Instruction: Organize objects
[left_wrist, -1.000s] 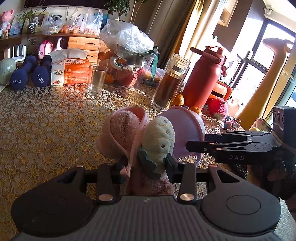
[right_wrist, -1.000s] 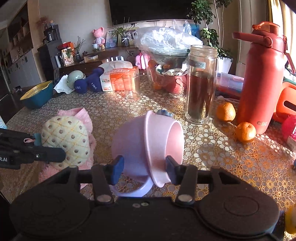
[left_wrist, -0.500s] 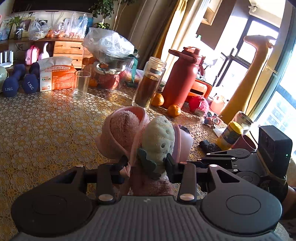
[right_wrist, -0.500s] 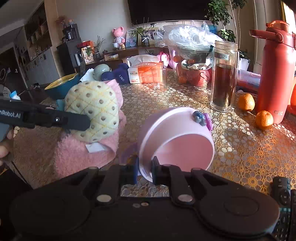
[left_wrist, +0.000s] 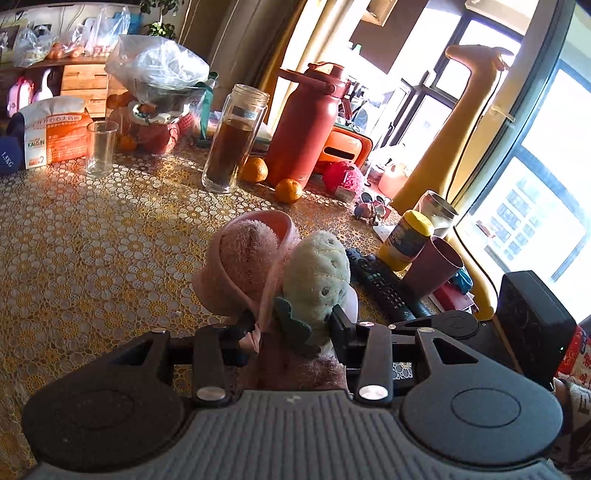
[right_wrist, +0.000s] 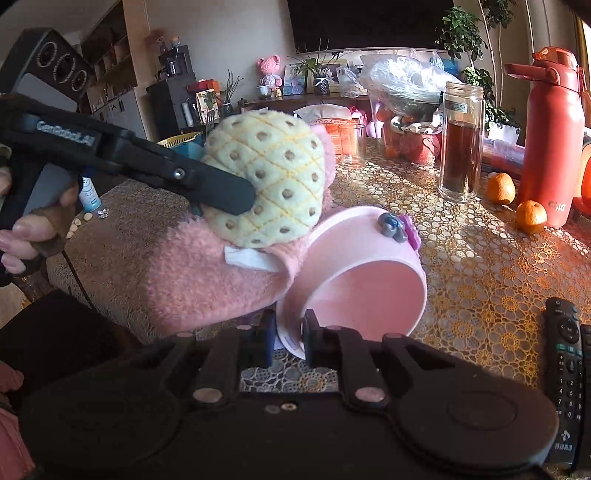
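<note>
My left gripper (left_wrist: 293, 325) is shut on a pink plush toy (left_wrist: 247, 254) with a pale yellow pineapple-shaped head (left_wrist: 317, 269), held above the table. In the right wrist view the same plush toy (right_wrist: 266, 184) is at the left, held by the left gripper (right_wrist: 221, 192), its pink body touching a pink cup (right_wrist: 354, 280). My right gripper (right_wrist: 288, 338) is shut on the rim of that pink cup, which is tilted with its opening toward the camera. The cup is hidden in the left wrist view.
A glass jar of dark liquid (left_wrist: 232, 140), a red thermos (left_wrist: 306, 125), oranges (left_wrist: 288, 190), an empty glass (left_wrist: 99, 147) and a tissue pack (left_wrist: 55, 133) stand at the back. Remote controls (right_wrist: 565, 369), a yellow bottle (left_wrist: 404, 240) and a maroon cup (left_wrist: 432, 269) lie at the right.
The plush toy has moved closer to the pink cup and now touches it. The right gripper has drawn in with the cup held by its rim, and both views have swung right.
</note>
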